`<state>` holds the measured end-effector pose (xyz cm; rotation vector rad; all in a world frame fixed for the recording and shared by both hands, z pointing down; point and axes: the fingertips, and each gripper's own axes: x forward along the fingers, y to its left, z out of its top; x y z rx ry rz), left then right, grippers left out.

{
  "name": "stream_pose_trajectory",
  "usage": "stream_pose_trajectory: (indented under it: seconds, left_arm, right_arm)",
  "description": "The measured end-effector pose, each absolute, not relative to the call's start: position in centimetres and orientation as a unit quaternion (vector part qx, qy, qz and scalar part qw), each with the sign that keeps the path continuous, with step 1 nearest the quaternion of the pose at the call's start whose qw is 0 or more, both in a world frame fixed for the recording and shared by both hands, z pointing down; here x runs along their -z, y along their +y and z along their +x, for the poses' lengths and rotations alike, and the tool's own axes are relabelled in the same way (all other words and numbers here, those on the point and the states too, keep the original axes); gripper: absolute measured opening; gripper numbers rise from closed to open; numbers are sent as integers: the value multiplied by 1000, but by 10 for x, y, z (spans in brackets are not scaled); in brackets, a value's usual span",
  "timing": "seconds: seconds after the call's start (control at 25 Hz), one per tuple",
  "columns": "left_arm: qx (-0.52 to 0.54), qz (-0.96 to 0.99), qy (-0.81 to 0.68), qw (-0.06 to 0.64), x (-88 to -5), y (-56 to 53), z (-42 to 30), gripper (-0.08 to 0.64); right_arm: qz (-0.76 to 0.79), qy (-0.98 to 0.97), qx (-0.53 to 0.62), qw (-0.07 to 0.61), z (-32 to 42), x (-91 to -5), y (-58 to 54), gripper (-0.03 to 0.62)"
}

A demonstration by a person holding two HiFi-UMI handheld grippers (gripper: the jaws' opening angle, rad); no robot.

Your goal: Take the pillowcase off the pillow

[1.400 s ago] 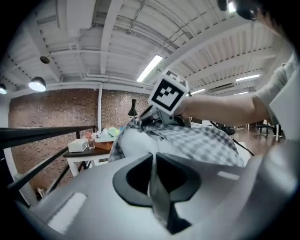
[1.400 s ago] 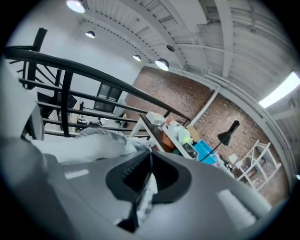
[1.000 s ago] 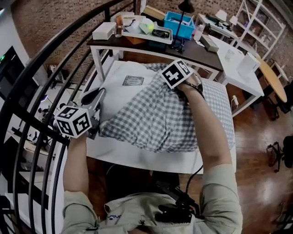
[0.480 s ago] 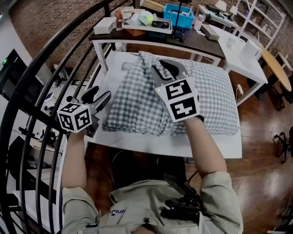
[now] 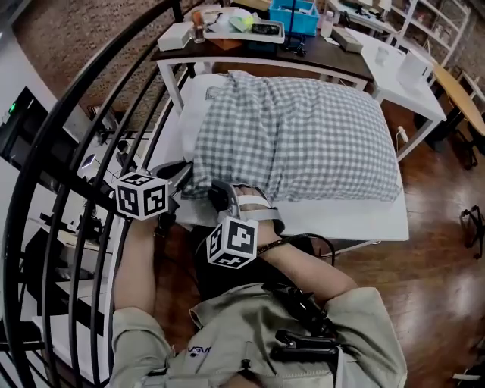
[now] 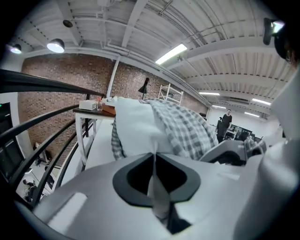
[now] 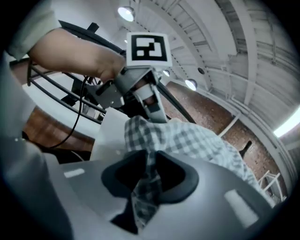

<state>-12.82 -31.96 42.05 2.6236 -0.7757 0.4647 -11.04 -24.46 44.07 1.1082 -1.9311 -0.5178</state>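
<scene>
The pillow lies on the white table [image 5: 348,223] in its grey checked pillowcase [image 5: 303,136]. A strip of the white pillow [image 5: 195,102] shows at the left end. Both grippers are at the near-left corner. My left gripper [image 5: 184,168] is closing its jaws, and the left gripper view shows this gripper [image 6: 153,157] pinching white pillow cloth [image 6: 136,129], with the checked cloth [image 6: 183,131] just beside it. My right gripper [image 5: 221,193] is closing too. In the right gripper view this gripper [image 7: 151,161] has a fold of the checked pillowcase [image 7: 187,138] pressed between its pads.
A black curved railing [image 5: 68,144] runs along the left. Behind the table stands a dark desk [image 5: 250,53] with a tray and a blue bin [image 5: 295,14]. A white table [image 5: 402,68] is at the right, over a wooden floor [image 5: 439,250].
My right gripper has come back from the far side of the pillow to its near-left corner and taken checked cloth. My left gripper has moved in to the same corner and closed on white cloth.
</scene>
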Motion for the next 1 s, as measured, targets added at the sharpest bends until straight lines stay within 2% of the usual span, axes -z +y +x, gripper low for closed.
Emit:
stream_pose_trajectory:
  seconds: [0.08, 0.24, 0.44, 0.6, 0.8, 0.88, 1.0]
  left_arm:
    - [-144, 932, -281, 176, -400, -323, -128, 21]
    - [-92, 937, -290, 169, -353, -334, -131, 21]
    - [-42, 933, -313, 170, -316, -356, -153, 18]
    - [-42, 928, -315, 195, -339, -355, -160, 18]
    - [-50, 918, -298, 255, -401, -333, -161, 21]
    - [-62, 922, -290, 249, -404, -322, -161, 37]
    - [-80, 933, -291, 196, -382, -304, -163, 112]
  right_arm:
    - [455, -761, 219, 407, -103, -429, -242, 29]
    - [484, -745, 242, 390, -76, -387, -232, 17]
    - [521, -693, 235, 440, 3, -374, -220, 11]
    - [536, -671, 172, 482, 72, -398, -213, 11]
    - [513, -689, 111, 500, 76, -442, -208, 11]
    - [510, -699, 100, 490, 72, -440, -208, 11]
    - [500, -733, 71, 455, 64, -426, -200, 32]
